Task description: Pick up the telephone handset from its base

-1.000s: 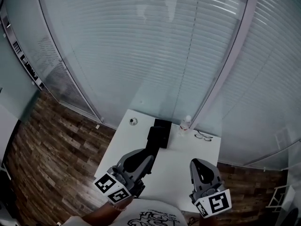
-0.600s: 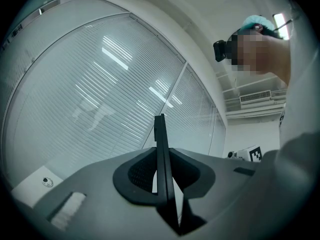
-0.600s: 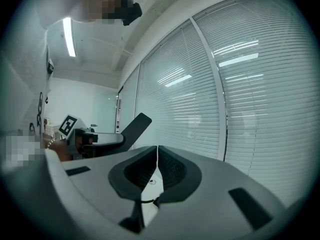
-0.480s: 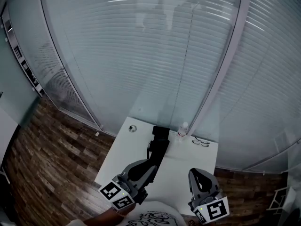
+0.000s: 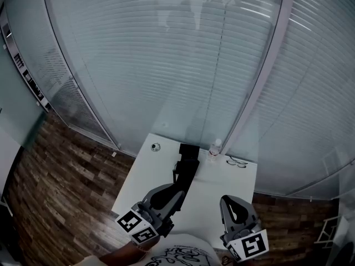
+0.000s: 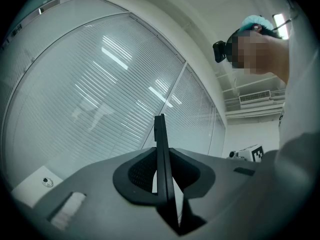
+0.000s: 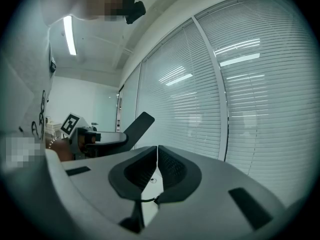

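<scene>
While the left tool [image 5: 175,189] pinches the handset [image 5: 185,173] edge-on just in front of the base [image 5: 189,149], right tool [image 5: 233,200] pressed together and empty, that skinny grip could let it swivel and drop onto the desk [image 5: 222,176].

Right tool [image 7: 157,151] has its jaws together, empty; left tool [image 7: 112,140] grips the black handset [image 7: 138,125].
</scene>
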Action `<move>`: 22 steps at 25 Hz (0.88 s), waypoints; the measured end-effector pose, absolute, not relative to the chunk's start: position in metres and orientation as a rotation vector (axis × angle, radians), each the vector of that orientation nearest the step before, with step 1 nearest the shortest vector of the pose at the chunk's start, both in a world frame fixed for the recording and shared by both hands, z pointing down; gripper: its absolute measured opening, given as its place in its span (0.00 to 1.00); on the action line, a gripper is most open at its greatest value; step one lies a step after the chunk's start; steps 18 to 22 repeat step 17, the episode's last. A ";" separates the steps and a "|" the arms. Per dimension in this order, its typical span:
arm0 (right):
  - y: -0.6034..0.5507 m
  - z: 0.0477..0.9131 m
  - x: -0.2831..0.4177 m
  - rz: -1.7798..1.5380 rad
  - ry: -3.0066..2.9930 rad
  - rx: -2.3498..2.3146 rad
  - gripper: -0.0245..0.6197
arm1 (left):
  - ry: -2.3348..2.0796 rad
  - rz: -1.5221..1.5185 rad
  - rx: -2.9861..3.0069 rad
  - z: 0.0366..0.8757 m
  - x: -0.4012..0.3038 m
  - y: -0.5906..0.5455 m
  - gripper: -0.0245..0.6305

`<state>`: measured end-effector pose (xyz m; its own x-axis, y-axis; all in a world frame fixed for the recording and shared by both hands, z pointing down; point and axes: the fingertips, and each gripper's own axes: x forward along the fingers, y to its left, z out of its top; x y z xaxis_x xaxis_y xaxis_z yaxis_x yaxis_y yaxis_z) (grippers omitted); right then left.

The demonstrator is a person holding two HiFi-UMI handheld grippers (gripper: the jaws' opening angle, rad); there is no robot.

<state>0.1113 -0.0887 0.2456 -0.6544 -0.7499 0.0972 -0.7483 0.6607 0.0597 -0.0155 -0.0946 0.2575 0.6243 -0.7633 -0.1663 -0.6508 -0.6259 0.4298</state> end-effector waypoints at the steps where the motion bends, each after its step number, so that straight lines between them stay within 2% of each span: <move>1: -0.089 0.246 0.111 -0.022 -2.759 1.249 0.05 | -1.135 -0.481 2.521 0.258 -0.016 -0.095 0.14; 22: -0.089 0.243 0.106 -0.029 -2.768 1.250 0.05 | -1.133 -0.479 2.513 0.259 -0.018 -0.089 0.14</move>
